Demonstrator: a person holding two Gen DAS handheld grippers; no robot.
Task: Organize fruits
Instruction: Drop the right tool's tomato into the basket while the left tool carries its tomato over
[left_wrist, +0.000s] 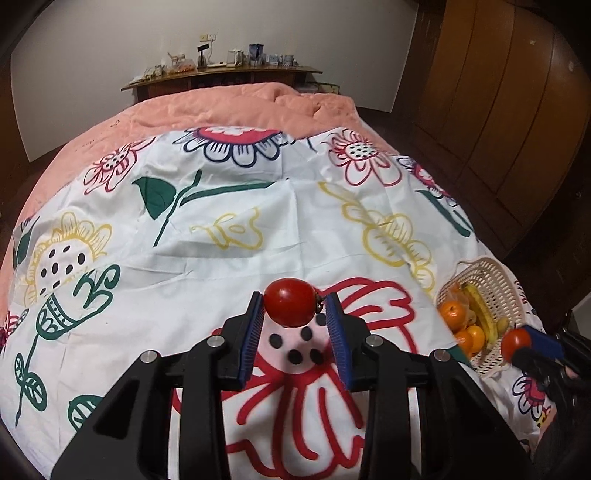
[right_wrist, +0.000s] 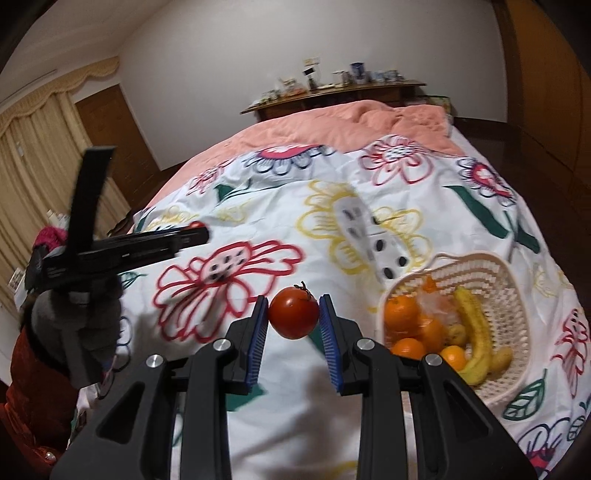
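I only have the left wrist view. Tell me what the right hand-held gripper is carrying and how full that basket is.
Observer: The right hand-held gripper is shut on a red tomato, held by its sides between the blue pads, stem on top.
Operator: Give me the basket contents.
Observer: The cream basket holds several oranges on its left side and yellow bananas on the right; it lies tipped toward the camera on the floral sheet.
Operator: Say where the basket sits relative to that tomato.
Observer: To the right of it in the right wrist view, clear of the gripper fingers.
Operator: And my own gripper, from there.
Observer: The left hand-held gripper shows side-on at far left, something red at its tip.
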